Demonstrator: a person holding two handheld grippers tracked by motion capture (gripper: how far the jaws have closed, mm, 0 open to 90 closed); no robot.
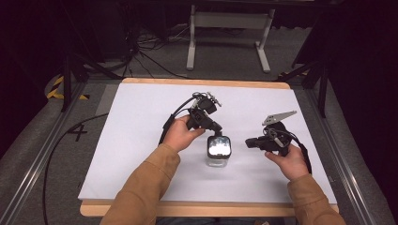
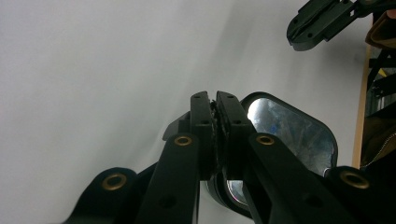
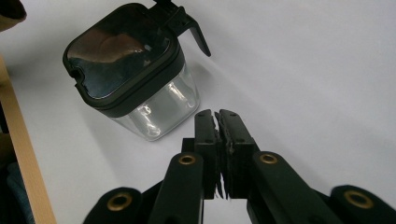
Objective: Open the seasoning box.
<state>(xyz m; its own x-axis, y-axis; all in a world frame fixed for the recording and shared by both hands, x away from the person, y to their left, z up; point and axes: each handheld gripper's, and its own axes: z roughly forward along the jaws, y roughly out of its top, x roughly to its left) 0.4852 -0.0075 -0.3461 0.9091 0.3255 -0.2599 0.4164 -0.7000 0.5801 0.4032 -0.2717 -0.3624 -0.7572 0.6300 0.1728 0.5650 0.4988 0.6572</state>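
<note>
So the clear square glass jar with the glossy black lid [image 1: 218, 151] is standing upright on the white table top [image 1: 141, 122], a bit in front of the middle and right between the two hands. The left gripper [image 1: 215, 127] sits just above the jar's far edge with its black jaws pressed together on nothing. The right gripper [image 1: 248, 142] is off to the jar's right, near but not touching, pointing at it, jaws also pinched together and empty.
</note>
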